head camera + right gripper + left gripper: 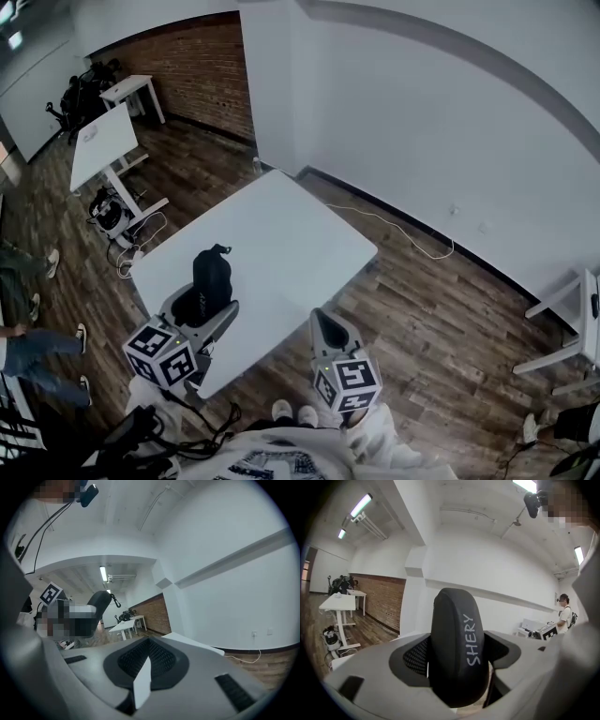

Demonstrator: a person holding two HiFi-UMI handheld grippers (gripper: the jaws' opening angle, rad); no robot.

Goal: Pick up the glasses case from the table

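Observation:
The glasses case [212, 277] is black and oval, with a small clip at its top end. My left gripper [204, 302] is shut on it and holds it upright in the air over the near left corner of the white table [291, 244]. In the left gripper view the case [454, 644] stands between the two jaws of that gripper [457, 667] and shows the white word SHERY. My right gripper [326, 323] hovers at the table's near edge, jaws together with nothing in them. From the right gripper [145, 667] the case [99, 603] shows at the left.
More white desks [103, 145] stand at the back left by a brick wall [202, 70]. A white cable [412, 239] lies on the wooden floor beyond the table. A person's legs [28, 347] are at the left edge. A white stool [572, 319] stands at the right.

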